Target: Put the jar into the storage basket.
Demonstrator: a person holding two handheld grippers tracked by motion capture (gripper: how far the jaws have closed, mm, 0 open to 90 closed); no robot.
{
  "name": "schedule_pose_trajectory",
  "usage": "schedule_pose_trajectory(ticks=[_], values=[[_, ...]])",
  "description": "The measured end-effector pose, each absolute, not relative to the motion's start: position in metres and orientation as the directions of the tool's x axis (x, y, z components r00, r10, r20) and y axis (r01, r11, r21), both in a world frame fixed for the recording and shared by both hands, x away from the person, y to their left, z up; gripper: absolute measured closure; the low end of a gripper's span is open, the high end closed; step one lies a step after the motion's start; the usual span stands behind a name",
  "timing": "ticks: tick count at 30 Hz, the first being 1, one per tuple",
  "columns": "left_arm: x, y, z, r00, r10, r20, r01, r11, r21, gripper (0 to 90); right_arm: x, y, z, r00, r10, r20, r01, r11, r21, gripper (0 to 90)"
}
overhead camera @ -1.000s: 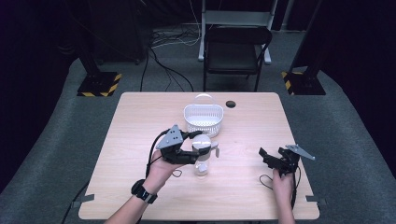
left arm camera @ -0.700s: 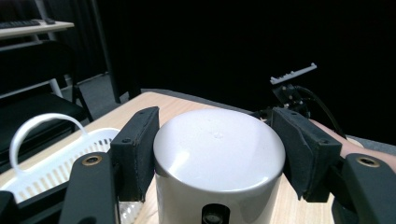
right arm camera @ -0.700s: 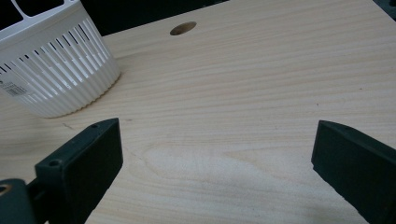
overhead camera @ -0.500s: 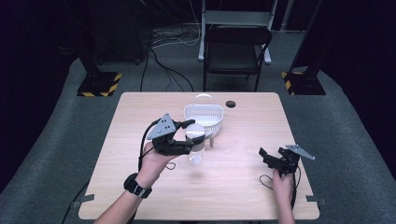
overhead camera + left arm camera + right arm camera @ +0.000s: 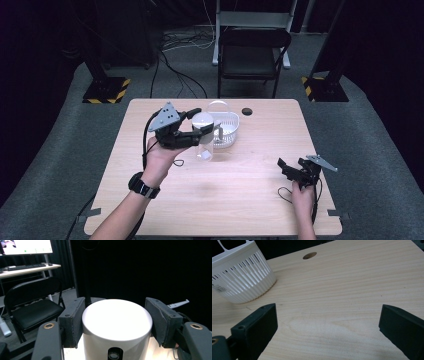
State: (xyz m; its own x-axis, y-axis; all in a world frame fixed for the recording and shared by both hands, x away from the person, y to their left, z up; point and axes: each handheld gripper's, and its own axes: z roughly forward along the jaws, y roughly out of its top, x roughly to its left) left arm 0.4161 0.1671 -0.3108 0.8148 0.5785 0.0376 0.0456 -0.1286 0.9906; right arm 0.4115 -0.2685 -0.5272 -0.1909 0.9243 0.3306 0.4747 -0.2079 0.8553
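A clear jar (image 5: 205, 148) with a white lid (image 5: 202, 119) hangs above the table, just left of the white basket (image 5: 229, 131). My left gripper (image 5: 203, 126) is shut on the lid, coming in level from the left. In the left gripper view the two pads (image 5: 75, 322) press on either side of the round white lid (image 5: 117, 315). My right gripper (image 5: 291, 168) rests on the table near the right edge, open with nothing between its fingers. In the right gripper view the right gripper (image 5: 327, 327) faces bare wood, with the basket (image 5: 242, 282) at the upper left.
The wooden table (image 5: 240, 200) has a round cable hole (image 5: 247, 111) near its far edge, to the right of the basket. A black folding chair (image 5: 252, 55) stands behind the table. Striped stand bases (image 5: 105, 90) sit on the floor at both far corners.
My left hand has lifted the jar off the table and carried it away from me, closer to the basket. The right gripper has stayed put.
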Motion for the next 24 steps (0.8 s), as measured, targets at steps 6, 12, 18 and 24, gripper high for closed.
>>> schedule_pose_trajectory(ticks=[6,12,18,24], values=[[0.427,0.165,-0.300,0.804,0.593,0.031,0.047,-0.116,0.992,34.1,0.411,-0.269,-0.527,-0.190,0.923,0.334,0.475,-0.212,0.854,1.1],[0.440,0.161,-0.290,0.792,0.609,0.036,0.044,-0.115,0.992,34.0,0.411,-0.269,-0.527,-0.192,0.922,0.337,0.475,-0.213,0.854,1.1],[0.453,0.154,-0.284,0.780,0.624,0.040,0.040,-0.114,0.993,34.0,0.411,-0.270,-0.527,-0.193,0.920,0.343,0.475,-0.218,0.853,1.1],[0.469,0.147,-0.285,0.766,0.642,0.040,0.048,-0.118,0.992,34.0,0.412,-0.270,-0.528,-0.193,0.918,0.345,0.476,-0.220,0.851,1.1]])
